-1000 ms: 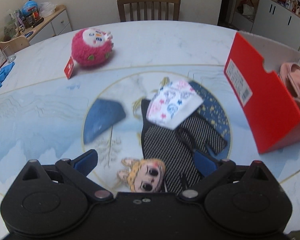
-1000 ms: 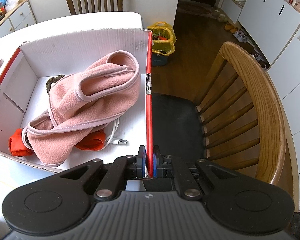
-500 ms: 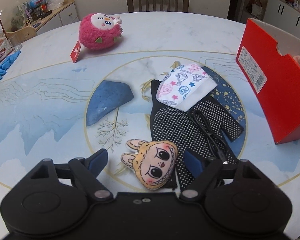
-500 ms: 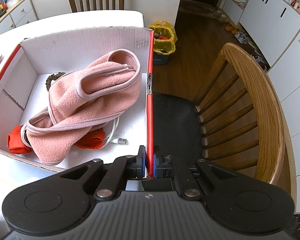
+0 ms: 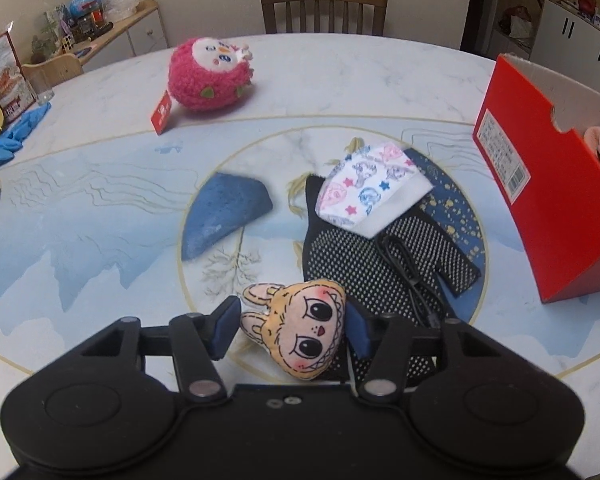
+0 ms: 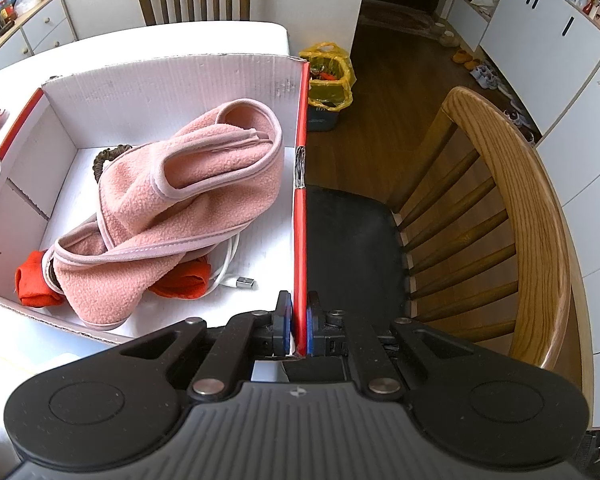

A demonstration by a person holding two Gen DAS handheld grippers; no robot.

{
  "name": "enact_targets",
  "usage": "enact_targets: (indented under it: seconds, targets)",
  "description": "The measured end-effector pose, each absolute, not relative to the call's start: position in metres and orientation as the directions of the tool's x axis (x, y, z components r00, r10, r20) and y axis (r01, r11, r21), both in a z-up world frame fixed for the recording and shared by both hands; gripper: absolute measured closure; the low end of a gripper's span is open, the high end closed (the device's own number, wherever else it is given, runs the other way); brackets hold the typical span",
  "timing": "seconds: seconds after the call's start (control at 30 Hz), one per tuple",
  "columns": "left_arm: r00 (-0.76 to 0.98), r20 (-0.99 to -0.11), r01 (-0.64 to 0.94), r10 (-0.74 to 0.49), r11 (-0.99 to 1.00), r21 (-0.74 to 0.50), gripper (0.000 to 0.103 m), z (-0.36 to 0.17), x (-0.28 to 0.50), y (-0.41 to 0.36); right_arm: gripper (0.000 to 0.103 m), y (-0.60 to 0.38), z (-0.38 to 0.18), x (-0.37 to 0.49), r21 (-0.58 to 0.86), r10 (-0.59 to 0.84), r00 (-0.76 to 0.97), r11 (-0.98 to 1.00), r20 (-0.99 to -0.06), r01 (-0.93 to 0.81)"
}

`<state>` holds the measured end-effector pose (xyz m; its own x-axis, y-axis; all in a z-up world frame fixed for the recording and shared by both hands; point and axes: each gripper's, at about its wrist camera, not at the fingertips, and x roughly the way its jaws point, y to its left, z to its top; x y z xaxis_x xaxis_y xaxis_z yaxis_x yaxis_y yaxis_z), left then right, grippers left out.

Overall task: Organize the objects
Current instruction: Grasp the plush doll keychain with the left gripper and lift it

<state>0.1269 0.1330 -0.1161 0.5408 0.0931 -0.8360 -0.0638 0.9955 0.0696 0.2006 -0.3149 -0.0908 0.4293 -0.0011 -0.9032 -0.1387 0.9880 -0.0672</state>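
In the left wrist view the left claw (image 5: 292,330) sits low in the frame with a flat plush doll face (image 5: 300,332) with rabbit ears between its blue pads. Its jaws have just been closing; the pads stand right beside the doll's two sides, and whether they already press on it cannot be told. The doll lies on the desk (image 5: 100,208), its right edge over a black dotted glove (image 5: 380,264). A black cable (image 5: 408,272) runs across the glove, and a cartoon-print face mask (image 5: 370,194) rests on the glove's upper part. A blue wedge-shaped sponge (image 5: 224,216) lies left of centre, well apart from a pink fluffy plush toy (image 5: 210,76) with a red tag in the upper left. The red shoebox (image 5: 540,184) stands at the right edge.

In the right wrist view the right claw (image 6: 299,322) is clamped on the shoebox's (image 6: 300,220) right wall, one pad on each side. Inside the box lie a pink fleece garment (image 6: 172,208), an orange cloth (image 6: 36,284) partly under it, and a white USB cable (image 6: 236,278). A wooden chair (image 6: 532,216) fills the right of the frame.
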Motion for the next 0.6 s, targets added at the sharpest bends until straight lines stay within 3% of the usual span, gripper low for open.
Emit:
enact_targets:
  seconds: [0.6]
  targets:
    - [0.623,-0.780,0.078,-0.053,0.997,-0.006,0.050,-0.041,0.146,0.075,0.096,-0.322,-0.087,0.198,-0.035,0.026,0.440,0.991,-0.898,-0.130]
